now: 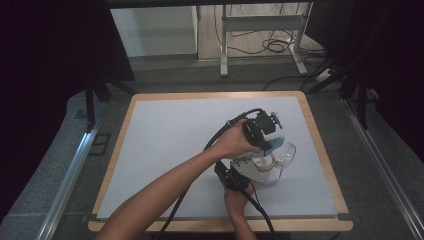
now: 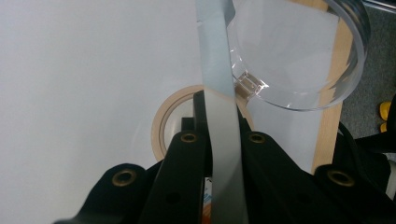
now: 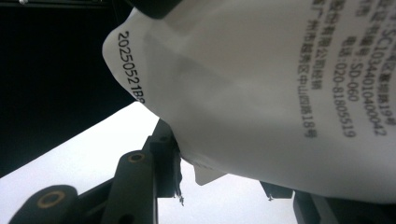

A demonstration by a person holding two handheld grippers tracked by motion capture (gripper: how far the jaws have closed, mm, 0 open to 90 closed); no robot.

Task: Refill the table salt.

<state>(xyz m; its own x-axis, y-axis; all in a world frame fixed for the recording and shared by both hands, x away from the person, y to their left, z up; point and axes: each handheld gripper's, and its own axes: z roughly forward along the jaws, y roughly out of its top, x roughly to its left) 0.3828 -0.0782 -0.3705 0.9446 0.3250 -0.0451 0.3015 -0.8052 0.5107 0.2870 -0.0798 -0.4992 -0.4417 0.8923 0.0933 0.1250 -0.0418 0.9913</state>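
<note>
Nearest the camera in the high view: two forearms coming in from the bottom edge, the left one crossing diagonally to right of centre. Left gripper (image 1: 270, 142) is clenched on the edge of a thin grey-blue pouch (image 2: 219, 116), pinched flat between its black jaws in the left gripper view. Right gripper (image 1: 250, 172), nearer and just below it, grasps a white printed bag (image 3: 261, 93) at its lower edge, jaws on both sides of it, partly spread. Whether pouch and bag are the same item, cannot tell.

Clear plastic bowl (image 1: 286, 152) is tilted just right of the grippers, touching the pouch; its rim fills the upper right of the left gripper view. A roll of tan tape (image 2: 161, 123) lies flat on the surface beyond the left jaws.

Surface: pale grey-white mat (image 1: 170, 145) on a wood-edged table (image 1: 320, 145). Grey carpet around it, metal rails on both sides. Far side: a white desk frame (image 1: 260, 22) with loose cables (image 1: 272, 45) on the floor, dark curtains left and right.
</note>
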